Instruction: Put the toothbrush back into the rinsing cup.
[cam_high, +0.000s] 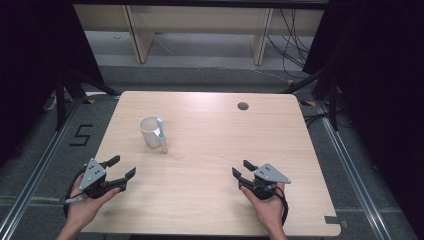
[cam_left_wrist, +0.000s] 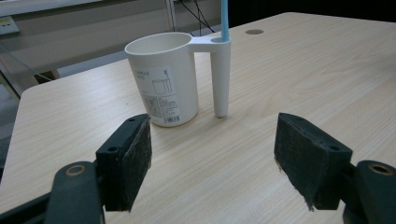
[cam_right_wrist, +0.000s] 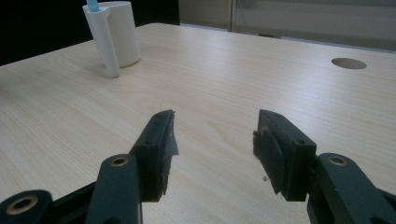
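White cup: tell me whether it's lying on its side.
No, the white cup stands upright on the table, its open mouth facing up.

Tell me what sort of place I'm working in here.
Probably a lab recording station, not a home: a bare wooden table with a cable hole, dark curtains at both sides, loose cables on the floor behind, and a floor mark "5".

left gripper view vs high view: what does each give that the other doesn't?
Left gripper view: the printed label on the white plastic cup, and the open left tongs close up, with their dark foam pads.
High view: the open right tongs, the left hand, the right hand and a black "5" floor mark.
Shared: the cup, the light blue toothbrush handle in its side tube, and the light wooden table with its round hole.
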